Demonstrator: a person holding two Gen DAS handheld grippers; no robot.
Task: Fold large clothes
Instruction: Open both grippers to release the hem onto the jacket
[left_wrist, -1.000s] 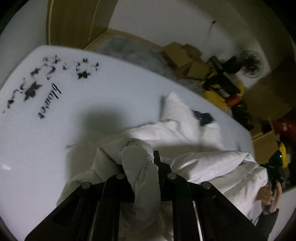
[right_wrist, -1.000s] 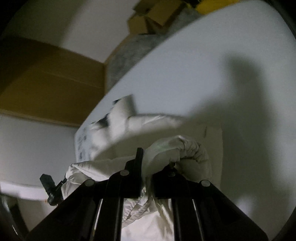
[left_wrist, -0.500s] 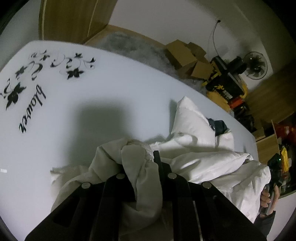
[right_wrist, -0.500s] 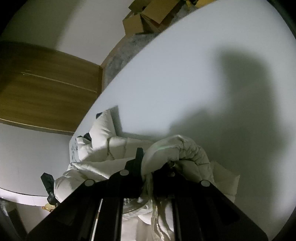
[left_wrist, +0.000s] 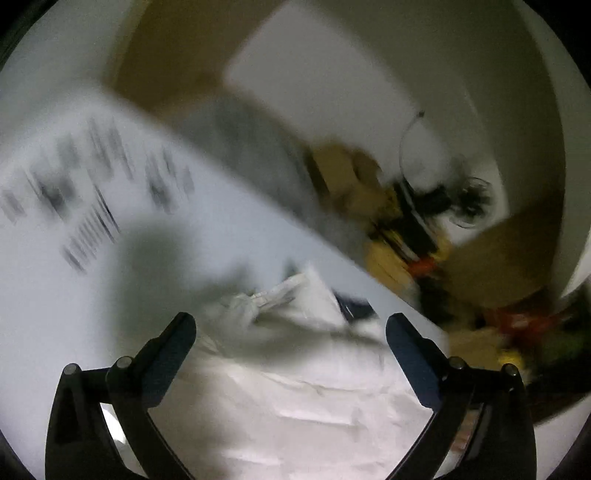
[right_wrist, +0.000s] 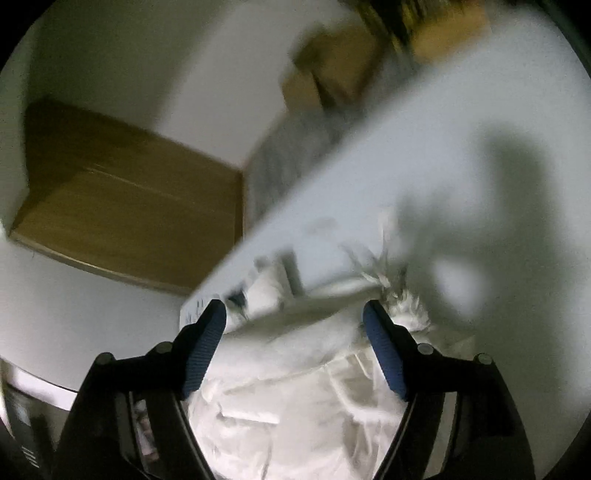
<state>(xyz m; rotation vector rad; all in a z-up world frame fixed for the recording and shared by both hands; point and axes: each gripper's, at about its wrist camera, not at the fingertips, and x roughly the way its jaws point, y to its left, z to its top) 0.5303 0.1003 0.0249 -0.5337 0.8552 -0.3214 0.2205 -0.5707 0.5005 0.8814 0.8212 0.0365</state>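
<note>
Left wrist view, heavy motion blur: left tool (left_wrist: 290, 328) jaws are opening, spread wide, nothing clamped between the blue pads. The puffy white quilted garment (left_wrist: 295, 398) lies crumpled on the white tabletop (left_wrist: 229, 236) below and ahead of the fingers, free of both pads. A dark patch (left_wrist: 356, 308) shows at the garment's far edge, too smeared to identify. Black floral print with lettering (left_wrist: 92, 199) sits on the tabletop at far left. Beyond the edge: brown cardboard boxes (left_wrist: 347, 173), a fan (left_wrist: 472, 201), yellow and red clutter, all blurred. Right wrist view, also blurred: right tool (right_wrist: 293, 325) jaws are opening, pads clear of the fabric. Same white garment (right_wrist: 306, 398) is bunched on the tabletop (right_wrist: 424, 147) under the fingers, with a ruffled cuff (right_wrist: 404, 306) just beside the right-hand finger. Tool shadow falls across the tabletop at right. Wooden panel (right_wrist: 125, 206) at left.
</note>
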